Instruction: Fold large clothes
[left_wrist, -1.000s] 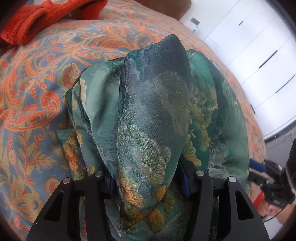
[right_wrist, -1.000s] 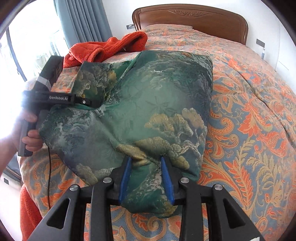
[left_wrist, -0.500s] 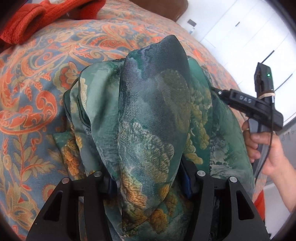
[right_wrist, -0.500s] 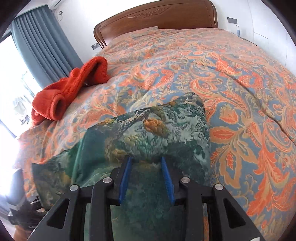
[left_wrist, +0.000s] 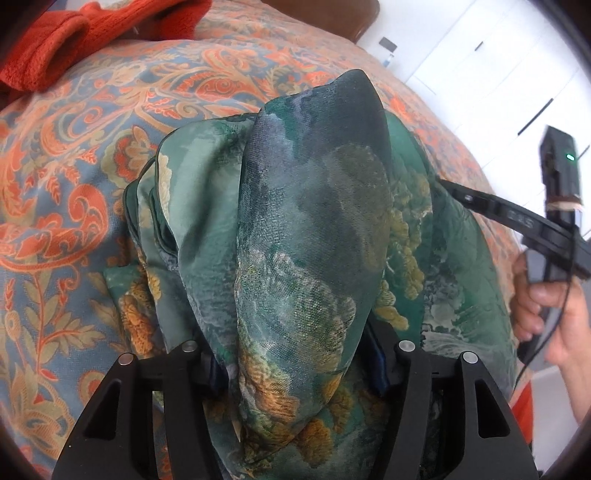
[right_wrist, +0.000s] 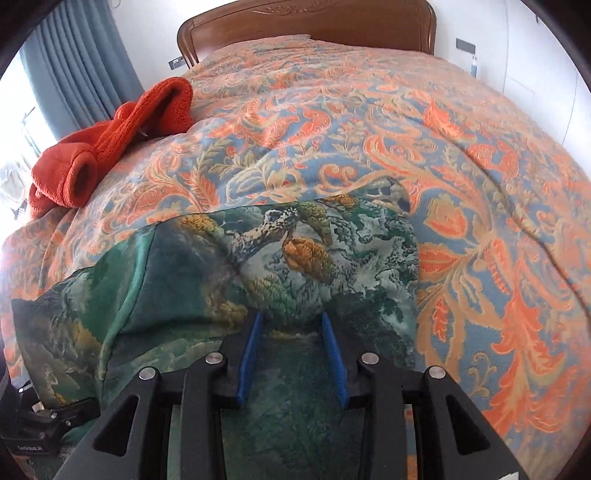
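A large green silky garment (left_wrist: 314, 229) with a landscape and gold tree print lies on the bed. In the left wrist view a thick bunched fold of it rises between my left gripper's (left_wrist: 295, 354) fingers, which are shut on it; the pads are hidden by cloth. In the right wrist view the garment (right_wrist: 295, 258) spreads flat in front, and my right gripper (right_wrist: 291, 321) with blue pads is shut on its near edge. The right gripper also shows in the left wrist view (left_wrist: 546, 225), held by a hand at the right.
The bed carries an orange and blue paisley bedspread (right_wrist: 461, 155). A red fleece garment (right_wrist: 110, 147) lies bunched at the far left, also in the left wrist view (left_wrist: 55, 40). A wooden headboard (right_wrist: 306, 22) is behind, curtains (right_wrist: 81, 74) left, white cabinets (left_wrist: 498, 66) right.
My right gripper has swung with the garment's edge toward the left side, doubling the cloth over. The left gripper has kept its hold and barely moved.
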